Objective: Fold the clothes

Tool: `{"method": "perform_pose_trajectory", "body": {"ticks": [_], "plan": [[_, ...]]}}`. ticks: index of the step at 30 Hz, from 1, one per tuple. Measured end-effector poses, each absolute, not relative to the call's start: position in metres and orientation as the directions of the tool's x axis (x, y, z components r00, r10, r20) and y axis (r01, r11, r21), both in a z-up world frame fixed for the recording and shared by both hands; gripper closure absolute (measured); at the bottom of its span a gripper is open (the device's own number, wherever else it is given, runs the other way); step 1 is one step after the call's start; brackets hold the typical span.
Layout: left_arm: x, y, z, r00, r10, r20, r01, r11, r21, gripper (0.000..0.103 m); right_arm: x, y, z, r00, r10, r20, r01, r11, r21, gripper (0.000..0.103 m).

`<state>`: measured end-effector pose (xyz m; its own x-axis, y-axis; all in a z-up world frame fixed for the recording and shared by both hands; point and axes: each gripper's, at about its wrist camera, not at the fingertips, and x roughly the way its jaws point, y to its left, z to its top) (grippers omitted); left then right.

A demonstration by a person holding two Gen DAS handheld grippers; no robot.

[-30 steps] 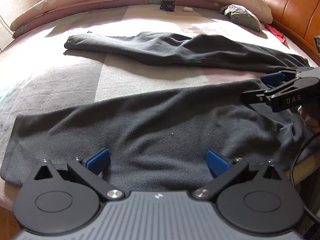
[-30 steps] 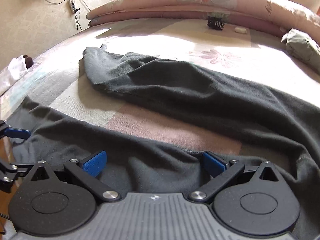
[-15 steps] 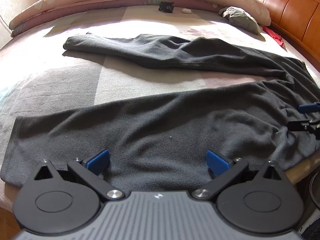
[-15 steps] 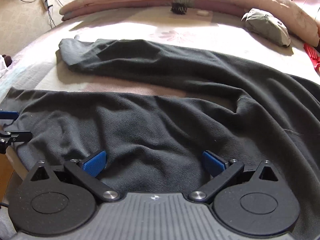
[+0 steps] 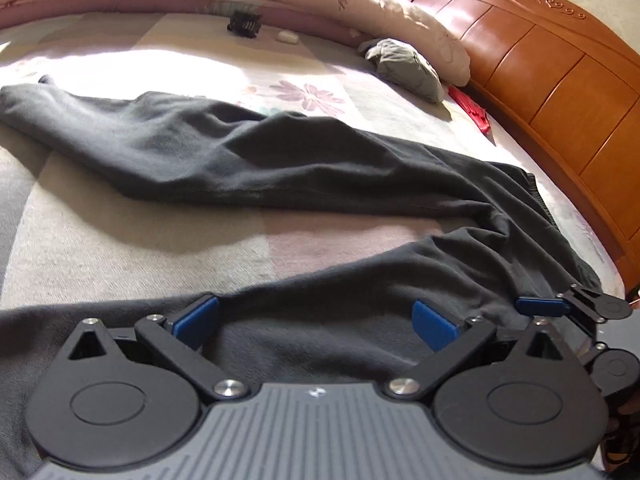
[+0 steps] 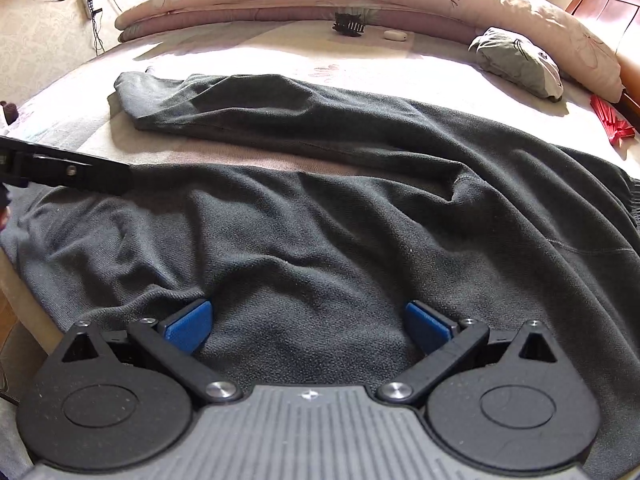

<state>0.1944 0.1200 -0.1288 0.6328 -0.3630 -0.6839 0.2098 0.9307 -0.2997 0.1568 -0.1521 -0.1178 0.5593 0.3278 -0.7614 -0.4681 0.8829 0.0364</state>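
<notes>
Left wrist view: both grippers [image 5: 316, 322] [image 6: 308, 322] splayed wide, low over dark trousers [image 6: 320, 232]

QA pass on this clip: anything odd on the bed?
Minor clutter only: a black hair claw clip, a crumpled grey-green cloth and a red object lie beyond the dark grey trousers, which are rumpled, legs splayed. No damage.

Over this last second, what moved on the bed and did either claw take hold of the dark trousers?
Both claws moved in low over the near leg of the dark grey fleece trousers. The left claw and right claw are open, with fabric between the blue pads, nothing gripped. The near leg looks more rumpled. The far leg, black hair clip and grey-green bundle stayed put.
</notes>
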Motion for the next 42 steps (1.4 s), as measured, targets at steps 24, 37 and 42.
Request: {"method": "perform_pose_trajectory", "body": {"ticks": [24,37,42], "plan": [[0.130,0.102,-0.120,0.607,-0.148,-0.781,0.253,0.967,0.013,0.001,0.156,-0.152,-0.120,0.568,0.332,-0.753,-0.470,0.882,0.035,0.000],[0.130,0.094,-0.128,0.591,-0.113,-0.799,0.214,0.977,0.020,0.001,0.151,-0.162,-0.105,0.549,0.356,-0.756,-0.489,0.871,0.055,0.000],[0.128,0.092,-0.126,0.580,-0.098,-0.809,0.202,0.979,0.027,0.001,0.165,-0.217,-0.085,0.673,0.285,-0.683,-0.364,0.931,0.030,0.000]]}}
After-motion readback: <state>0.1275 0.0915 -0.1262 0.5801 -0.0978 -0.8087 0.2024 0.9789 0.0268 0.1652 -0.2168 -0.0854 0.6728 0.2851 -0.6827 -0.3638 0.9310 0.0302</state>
